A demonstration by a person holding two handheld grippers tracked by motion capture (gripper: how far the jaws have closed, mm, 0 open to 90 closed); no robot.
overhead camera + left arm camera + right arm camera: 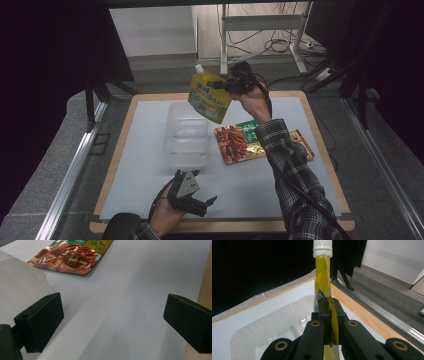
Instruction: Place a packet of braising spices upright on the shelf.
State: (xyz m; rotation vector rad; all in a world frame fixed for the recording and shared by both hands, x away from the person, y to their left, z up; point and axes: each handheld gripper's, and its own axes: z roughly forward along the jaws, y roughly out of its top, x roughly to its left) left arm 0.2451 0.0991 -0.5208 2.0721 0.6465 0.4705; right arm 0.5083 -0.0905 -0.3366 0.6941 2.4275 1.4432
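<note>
Broadly, a wooden-edged table (320, 150) with a white top takes up the middle of the high view, ringed by grey floor and dark curtains. On its white surface, near the centre, stands a clear plastic container (186, 136), open at the top and see-through. Just to the right of it lies a flat red snack packet (239, 142) printed with food and a green band, and beyond that packet, partly under the person's plaid sleeve, lies a second flat yellow packet (301, 145).

Above the far edge of the container hangs a yellow spout pouch (209, 95) with a white screw cap, lifted clear of the table and tilted, its cap pointing up and toward the far side. The right gripper (227, 86) pinches this pouch at its upper edge; in the right gripper view the two black jaws press together on the thin yellow film of the pouch (323, 282), with the container (272, 325) directly below.

Near the front edge of the table the left gripper (209, 204) rests in the person's hand, low over the white surface. In the left gripper view its jaws stand spread wide with nothing between them, the container's wall (20, 282) beside one jaw and the red packet (70, 258) farther off.
</note>
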